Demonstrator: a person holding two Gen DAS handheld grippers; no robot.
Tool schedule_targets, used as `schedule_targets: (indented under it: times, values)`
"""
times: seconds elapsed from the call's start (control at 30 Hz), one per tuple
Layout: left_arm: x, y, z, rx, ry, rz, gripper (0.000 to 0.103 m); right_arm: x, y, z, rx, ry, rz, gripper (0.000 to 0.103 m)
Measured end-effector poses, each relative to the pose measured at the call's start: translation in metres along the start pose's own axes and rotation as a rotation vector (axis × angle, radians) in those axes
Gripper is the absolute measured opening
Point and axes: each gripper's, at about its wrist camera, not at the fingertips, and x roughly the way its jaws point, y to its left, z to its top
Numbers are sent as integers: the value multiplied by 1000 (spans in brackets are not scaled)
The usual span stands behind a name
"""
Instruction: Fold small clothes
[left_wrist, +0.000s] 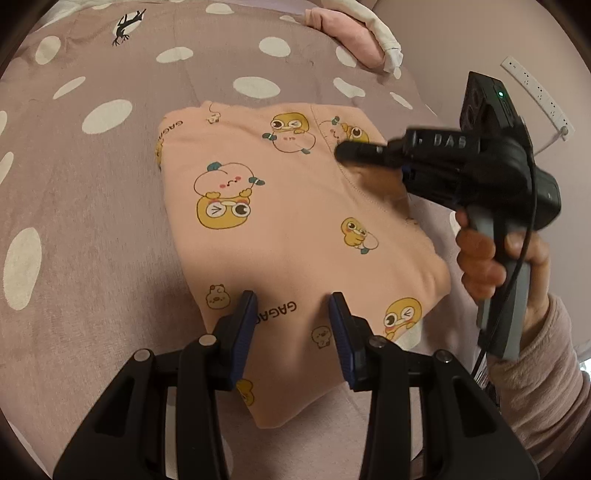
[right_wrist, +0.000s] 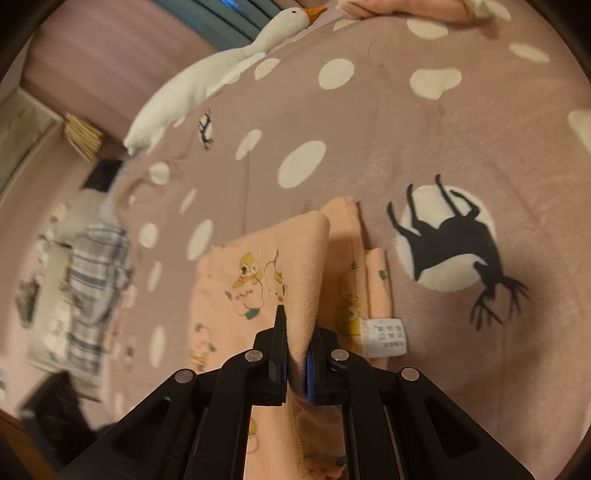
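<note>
While my right gripper (right_wrist: 297, 360) pinches a fold of the peach cartoon-print garment (left_wrist: 291, 221) on the spotted bedspread (left_wrist: 92, 206), my left gripper (left_wrist: 293, 314) hangs parted, cloth between, so an uneven tug could skew the fold.

Pinched peach garment (right_wrist: 295, 295) (cartoon ducks)

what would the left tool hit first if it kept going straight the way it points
Most likely the peach garment: the left tool angles down at it with open jaws. How close is unclear; it may already touch the cloth.
</note>
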Motion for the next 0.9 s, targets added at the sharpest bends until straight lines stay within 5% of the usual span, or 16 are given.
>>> schedule_targets:
  times: [0.17, 0.27, 0.53, 0.7, 0.9]
  values:
    - [2, 1, -1, 2, 8, -5, 40, 10, -10, 13, 77, 15, 79, 29]
    - [2, 1, -1, 10, 11, -1, 40, 21, -15, 21, 146, 15, 154, 30]
    - [3, 1, 0, 11, 14, -7, 40, -25, -15, 34, 187, -241, 198, 31]
    - [4, 1, -1, 14, 12, -4, 40, -48, 4, 23, 17, -230, 44, 31]
    - [2, -4, -5, 34, 7, 23, 40, -46, 37, -32, -280, -154, -156, 31]
